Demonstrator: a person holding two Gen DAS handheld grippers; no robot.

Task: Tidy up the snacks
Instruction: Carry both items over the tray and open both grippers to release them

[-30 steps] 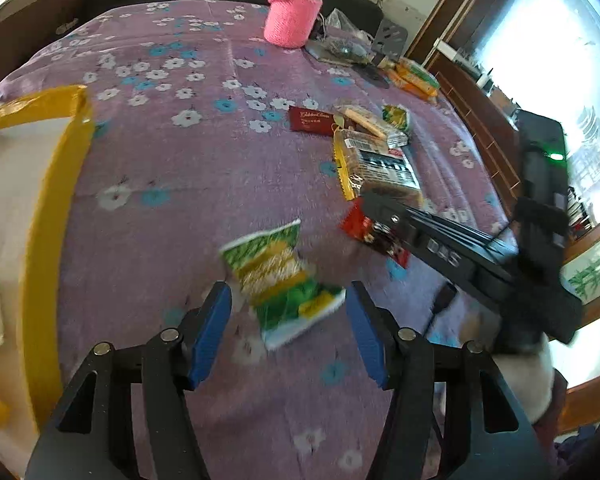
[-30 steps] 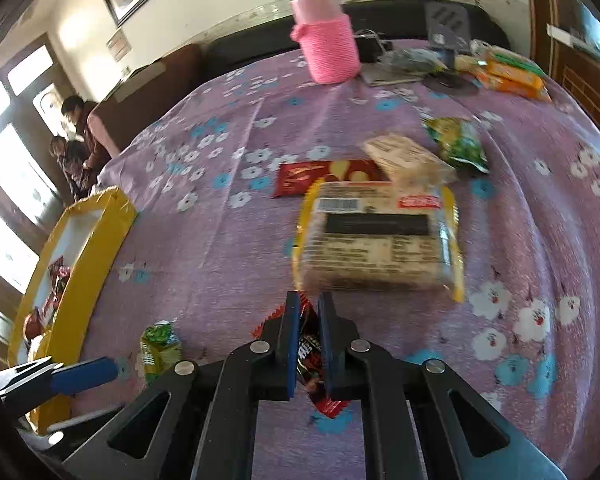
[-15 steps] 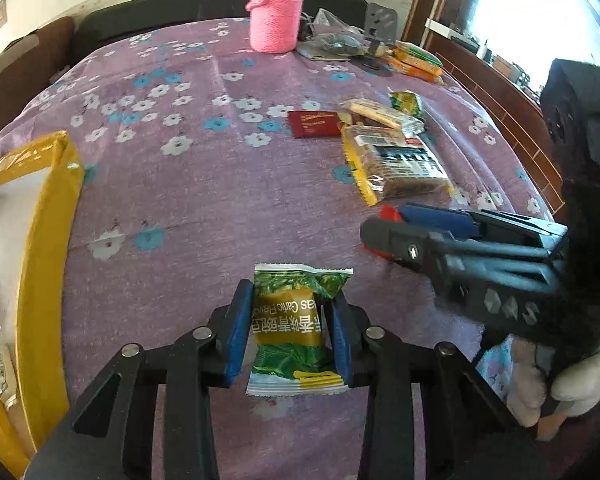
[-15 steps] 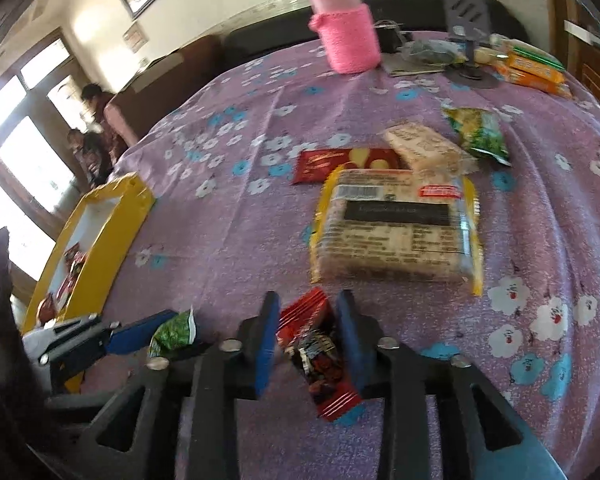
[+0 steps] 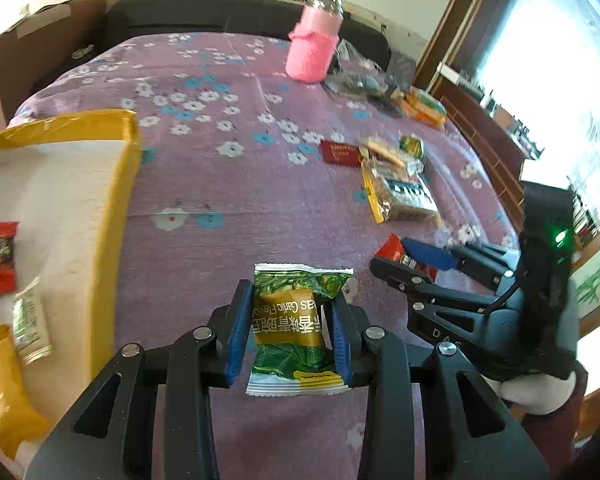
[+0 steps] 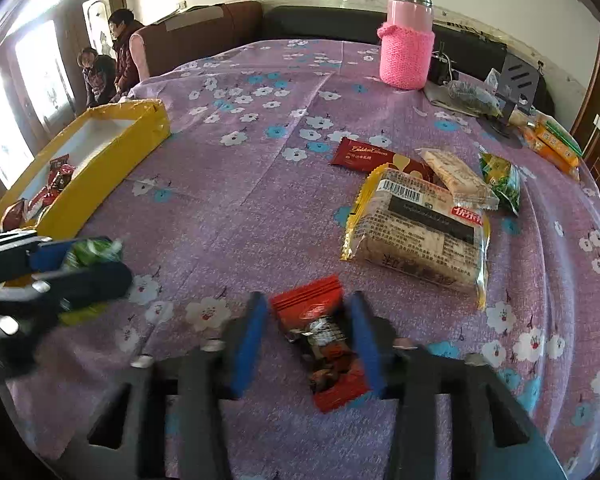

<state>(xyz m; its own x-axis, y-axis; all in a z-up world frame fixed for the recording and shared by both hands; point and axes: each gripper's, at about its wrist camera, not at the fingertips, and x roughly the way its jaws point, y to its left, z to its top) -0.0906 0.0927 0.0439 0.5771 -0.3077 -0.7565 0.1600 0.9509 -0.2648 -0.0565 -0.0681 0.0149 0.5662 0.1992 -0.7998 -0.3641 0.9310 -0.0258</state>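
Note:
My left gripper is shut on a green garlic-pea packet and holds it above the purple flowered tablecloth. The same packet shows in the right wrist view at the left. My right gripper has its blue pads apart around a red snack packet that lies on the cloth; the pads stand beside it, not pressing it. It also shows in the left wrist view. A yellow-rimmed box with several snacks inside is at the left.
A large yellow-edged cracker pack, a dark red packet, a clear wafer packet and a green packet lie mid-right. A pink-sleeved bottle stands at the back. Orange packs lie far right. Two people sit beyond the table.
My left gripper closed on the green packet and lifted it, turning towards the yellow box. My right gripper, shut on the red packet a second ago, has opened around it.

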